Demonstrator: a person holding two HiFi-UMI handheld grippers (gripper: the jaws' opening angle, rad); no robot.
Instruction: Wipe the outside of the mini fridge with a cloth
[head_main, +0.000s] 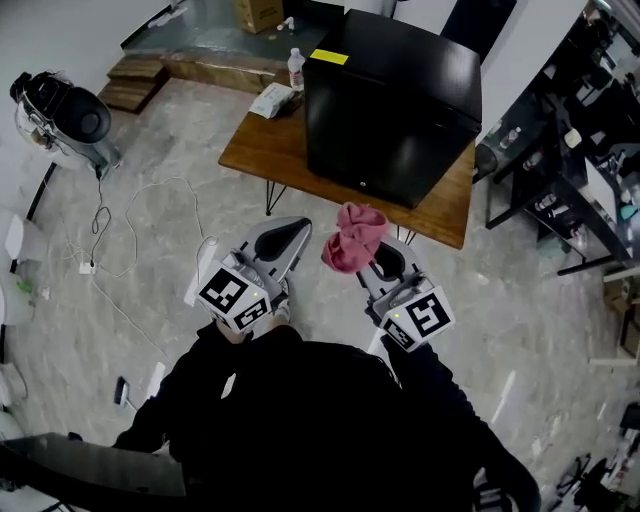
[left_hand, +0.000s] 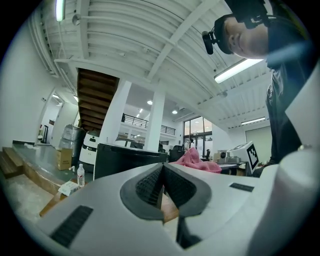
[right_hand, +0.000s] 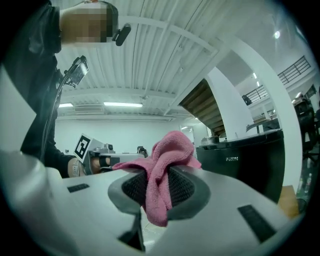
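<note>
The person held both grippers out ahead of the body, side by side, pointing forward. The left gripper (head_main: 283, 236) had its fingers (left_hand: 148, 186) pressed together with nothing between them. The right gripper (head_main: 383, 262) had its fingers (right_hand: 183, 188) clamped on a pink cloth (right_hand: 167, 150), which bunched up above them
</note>
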